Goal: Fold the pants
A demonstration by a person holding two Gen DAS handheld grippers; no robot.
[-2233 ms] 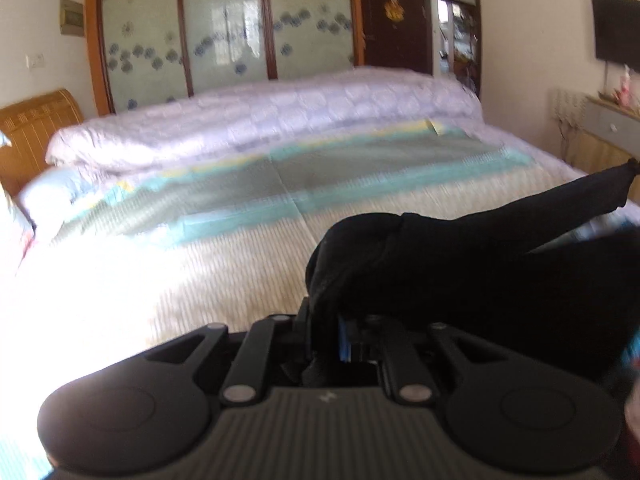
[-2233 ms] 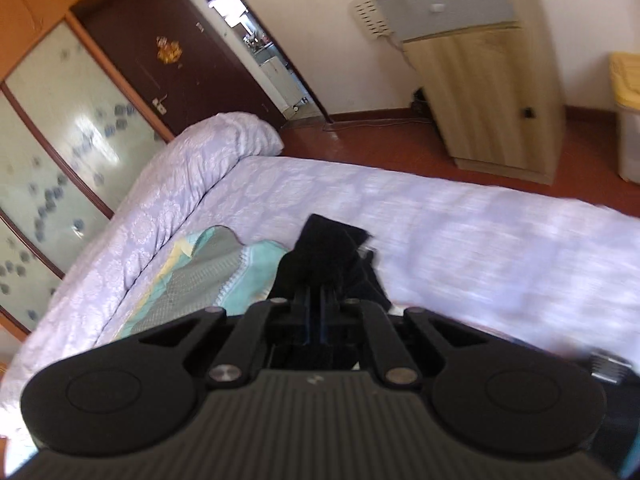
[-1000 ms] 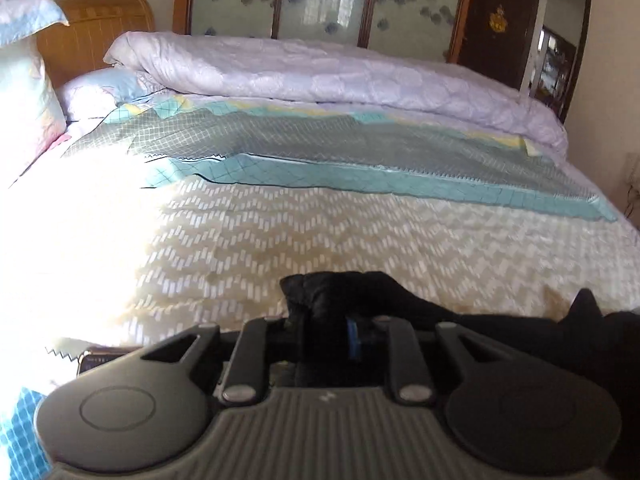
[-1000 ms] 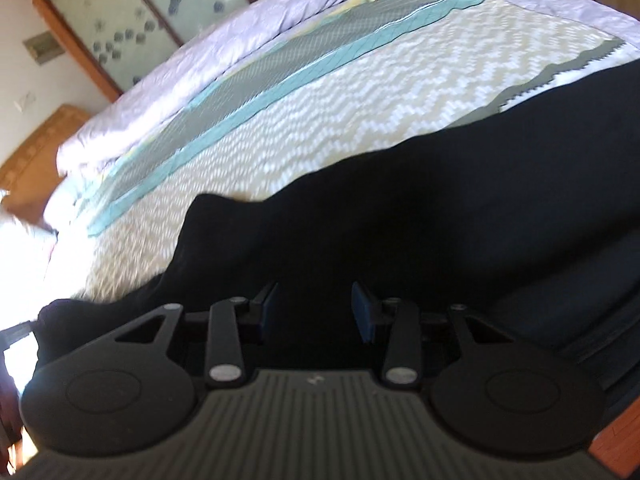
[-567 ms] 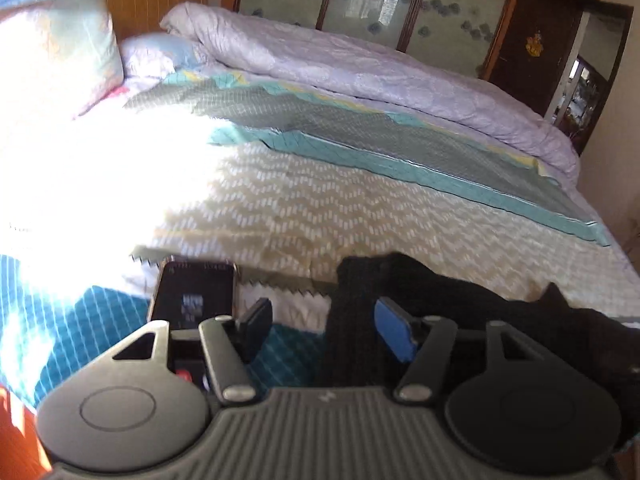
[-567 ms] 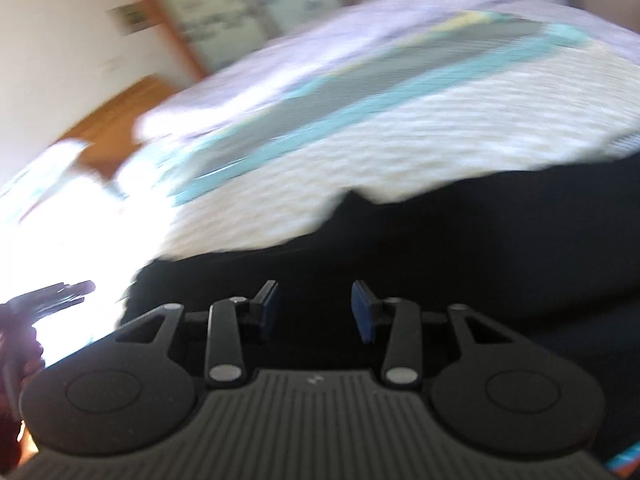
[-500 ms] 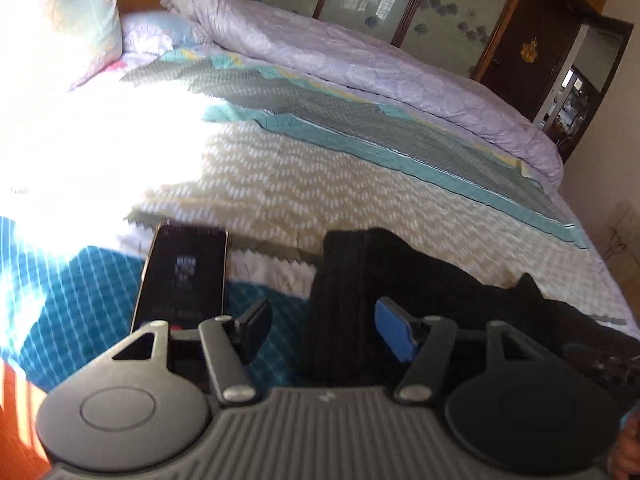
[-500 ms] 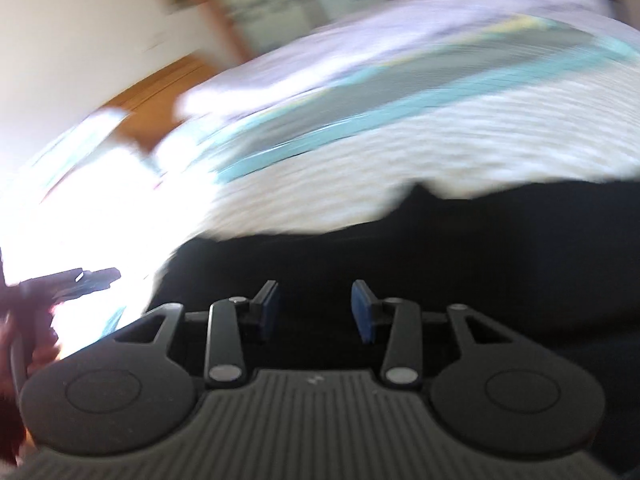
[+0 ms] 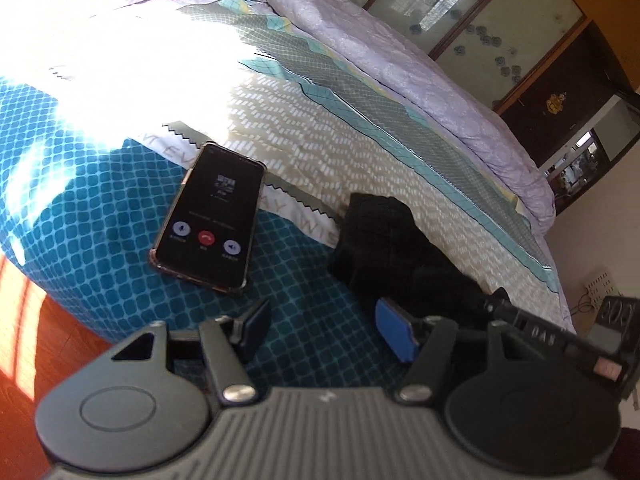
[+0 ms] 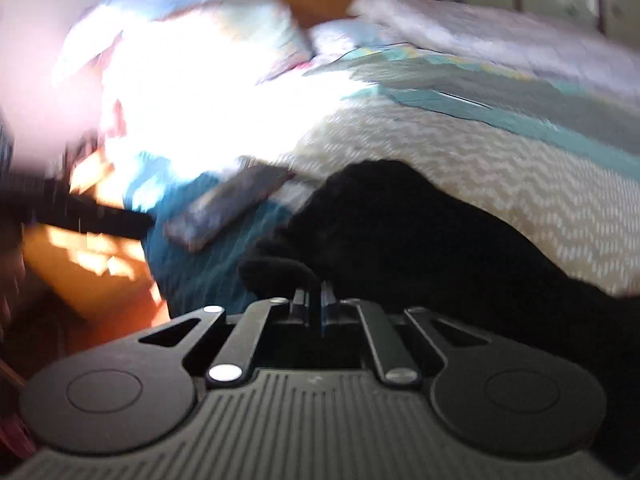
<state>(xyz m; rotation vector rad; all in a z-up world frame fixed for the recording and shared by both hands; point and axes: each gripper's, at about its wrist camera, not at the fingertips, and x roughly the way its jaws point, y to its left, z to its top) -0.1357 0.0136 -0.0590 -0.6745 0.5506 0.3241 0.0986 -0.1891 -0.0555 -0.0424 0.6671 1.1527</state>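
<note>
The black pants [image 9: 384,240] lie crumpled on the bed, one bunched end near the bed's front edge. My left gripper [image 9: 324,324] hovers open over the teal patterned cover, with only the cover between its fingers; the pants sit just past its right blue pad [image 9: 394,330]. In the blurred right wrist view the pants [image 10: 420,232] fill the centre and right. My right gripper [image 10: 314,300] has its fingers together, with a fold of black cloth bunched at the tips.
A phone [image 9: 210,216] with a lit call screen lies on the teal cover left of the pants, and shows blurred as the phone [image 10: 232,204]. A rolled lilac quilt [image 9: 400,60] runs along the bed's far side. Wooden floor [image 9: 40,320] lies beyond the near edge.
My left gripper opened, let the pants end go and drew back leftwards, bringing the phone into view. My right gripper swung left along the pants and its jaws came together.
</note>
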